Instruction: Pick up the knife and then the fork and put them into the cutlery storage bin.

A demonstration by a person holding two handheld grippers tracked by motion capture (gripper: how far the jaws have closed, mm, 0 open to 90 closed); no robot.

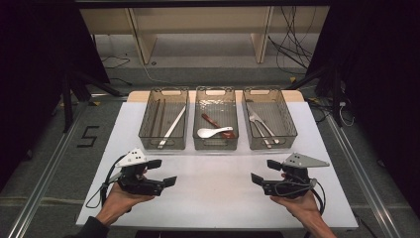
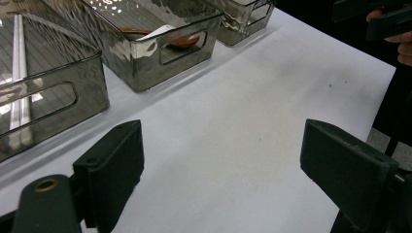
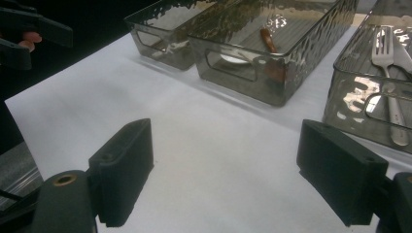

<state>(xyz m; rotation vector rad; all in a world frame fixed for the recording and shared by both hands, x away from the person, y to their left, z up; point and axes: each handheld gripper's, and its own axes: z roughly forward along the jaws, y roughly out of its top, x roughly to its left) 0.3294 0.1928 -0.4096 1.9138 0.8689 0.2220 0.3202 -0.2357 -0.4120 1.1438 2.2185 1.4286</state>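
Note:
My left gripper rests low over the near left of the white table, jaws wide apart with bare table between them. My right gripper mirrors it at the near right, also open and empty. The two point toward each other. Behind them stand three smoky clear bins in a row. The left bin holds white chopsticks and dark ones. In the middle bin lie a white spoon and a reddish-brown spoon. The right bin holds a metal fork.
The white table's front edge runs just behind both hands. Beyond the bins are a wooden bench frame and loose cables on the floor. Dark stands flank the table. A wide strip of bare table lies between the grippers and the bins.

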